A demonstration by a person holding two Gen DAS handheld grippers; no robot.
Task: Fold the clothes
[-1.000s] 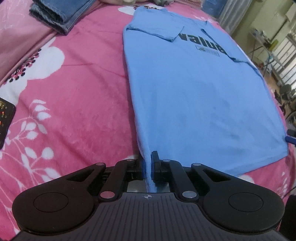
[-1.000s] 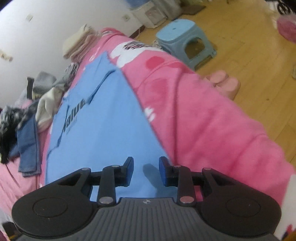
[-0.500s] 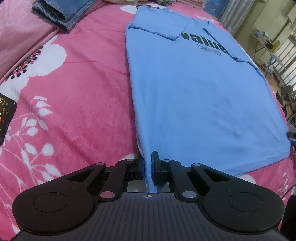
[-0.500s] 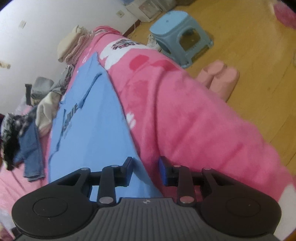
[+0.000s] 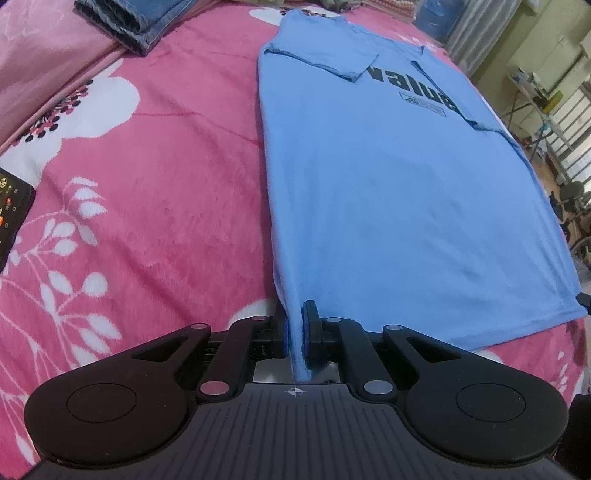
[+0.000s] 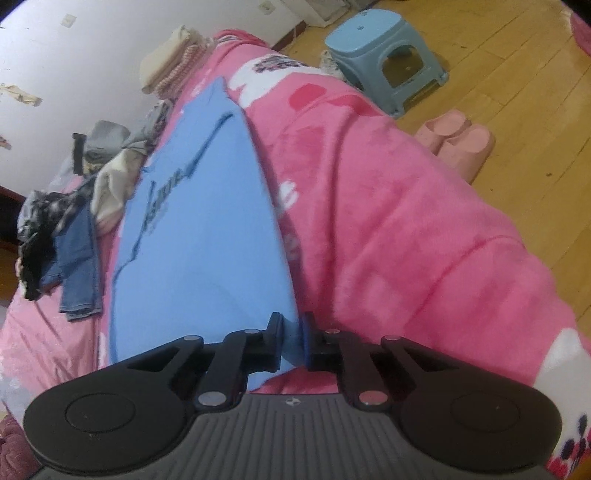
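**A:** Where is the shirt?

**B:** The blue T-shirt (image 5: 399, 192) lies flat on the bed, on top of a pink blanket (image 5: 155, 177) with white flowers and leaves. It has black letters near the top. One sleeve is folded in over the chest.

**A:** Who is holding it?

**B:** Both grippers are. The left gripper (image 5: 294, 332) has its fingers pressed tight on the near left corner of the shirt's bottom edge. A bit of blue cloth hangs down between them.

**A:** And the other one?

**B:** The right gripper (image 6: 291, 338) is at the near right corner. Its fingers are close together with the blue cloth between them, so it is pinching the shirt too. That picture is a little blurry.

**A:** What else is on the bed?

**B:** Some folded jeans (image 5: 136, 18) sit near the far left side, apart from the shirt. In the right camera there is a messy heap of clothes (image 6: 74, 192) at the far end of the bed, beside the shirt's top. A dark phone (image 5: 11, 214) lies on the blanket at the left edge.

**A:** And off the bed?

**B:** A light blue stool (image 6: 388, 66) stands on the wooden floor (image 6: 517, 74). A pair of pink slippers (image 6: 458, 144) sits near it, just beside the bed.
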